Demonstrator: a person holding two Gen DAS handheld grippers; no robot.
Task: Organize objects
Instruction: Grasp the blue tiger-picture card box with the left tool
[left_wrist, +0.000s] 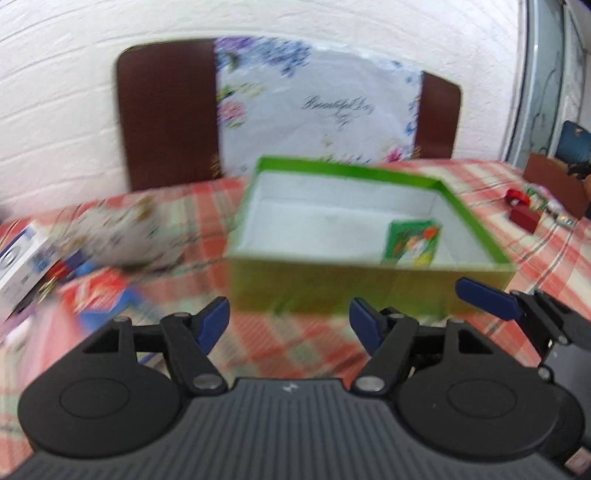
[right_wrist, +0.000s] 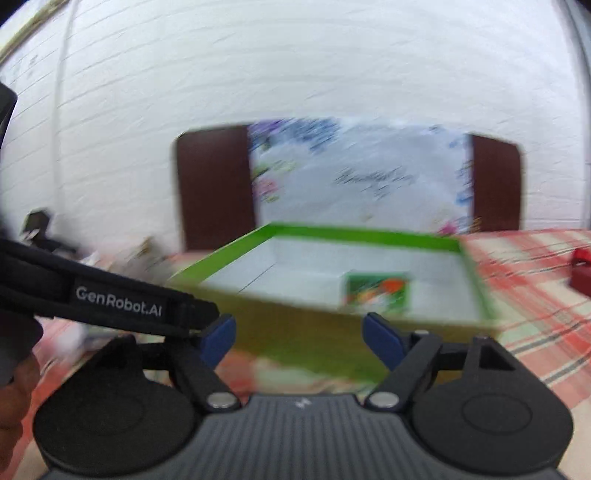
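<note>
Fingers of left gripper (left_wrist: 289, 322) stood spread, blue pads bare, nothing between them. Right gripper (right_wrist: 299, 338) likewise spread and empty, hovering before green box (left_wrist: 373, 291). Box: shallow, square cardboard, white matte lining, sat mid-table on red-checked cloth (left_wrist: 295, 350). Small green printed packet (left_wrist: 412, 243) lay inside, near box's front right corner. Blurred clutter (left_wrist: 55, 266) at table's left edge; small red block (left_wrist: 523, 219) toward right edge. Both views motion-smeared.
</note>
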